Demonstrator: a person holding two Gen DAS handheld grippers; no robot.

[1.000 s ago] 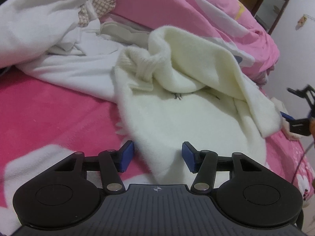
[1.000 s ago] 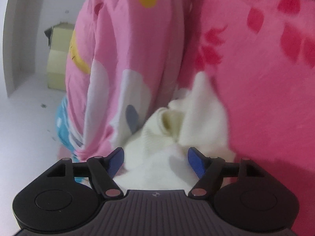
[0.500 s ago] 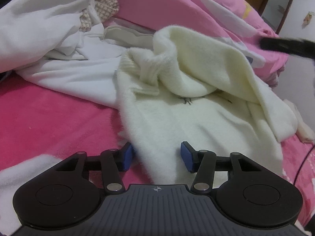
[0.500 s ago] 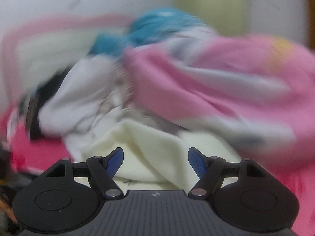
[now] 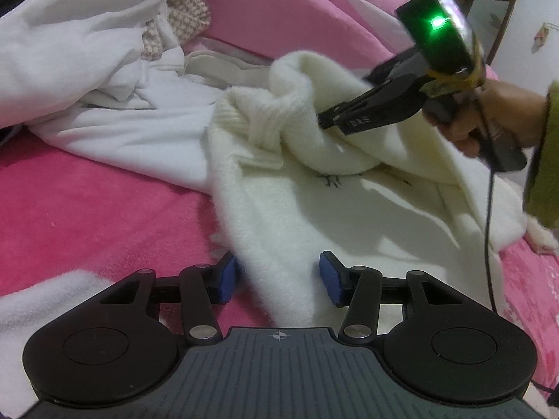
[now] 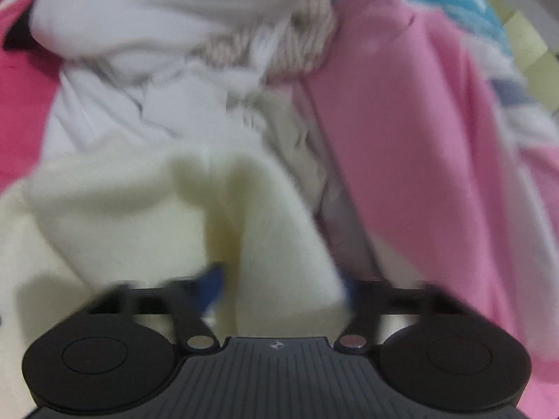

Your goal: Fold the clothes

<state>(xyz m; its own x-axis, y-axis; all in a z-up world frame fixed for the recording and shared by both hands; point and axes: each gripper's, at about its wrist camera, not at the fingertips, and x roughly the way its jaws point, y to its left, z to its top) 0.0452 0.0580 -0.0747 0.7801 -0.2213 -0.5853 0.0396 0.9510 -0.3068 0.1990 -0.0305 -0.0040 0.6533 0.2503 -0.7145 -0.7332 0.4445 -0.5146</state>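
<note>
Cream sweater point(image 5: 307, 209): fluffy, lies crumpled on the bed, its ribbed cuff folded up near the middle and a sleeve draped over the body.
Bed point(image 5: 97, 216): covered in a bright pink fleece blanket; the sweater lies across it, partly over a white garment.
Left tongs point(image 5: 276, 277): low over the near hem of the sweater, blue pads either side of a ridge of the fabric; the jaws are closing, about half apart, and the pads are not yet pressing the cloth.
Right tongs point(image 5: 323, 120): held in a hand point(image 5: 489, 111) coming in from the right, tips at the raised fold of the sweater beside the cuff; the jaws are closing on that fold. The right wrist view is blurred, with cream cloth between the blue pads point(image 6: 211, 284); I cannot tell if the grip is firm.
White garment point(image 5: 104, 118): spread flat behind the sweater, touching its left edge.
Clothes pile point(image 5: 70, 24): white cloth heaped at the back left, a checked beige piece point(image 5: 185, 3) tucked in it.
Pale pink quilt point(image 5: 279, 7): bunched behind everything.
Containers: I see none here.
</note>
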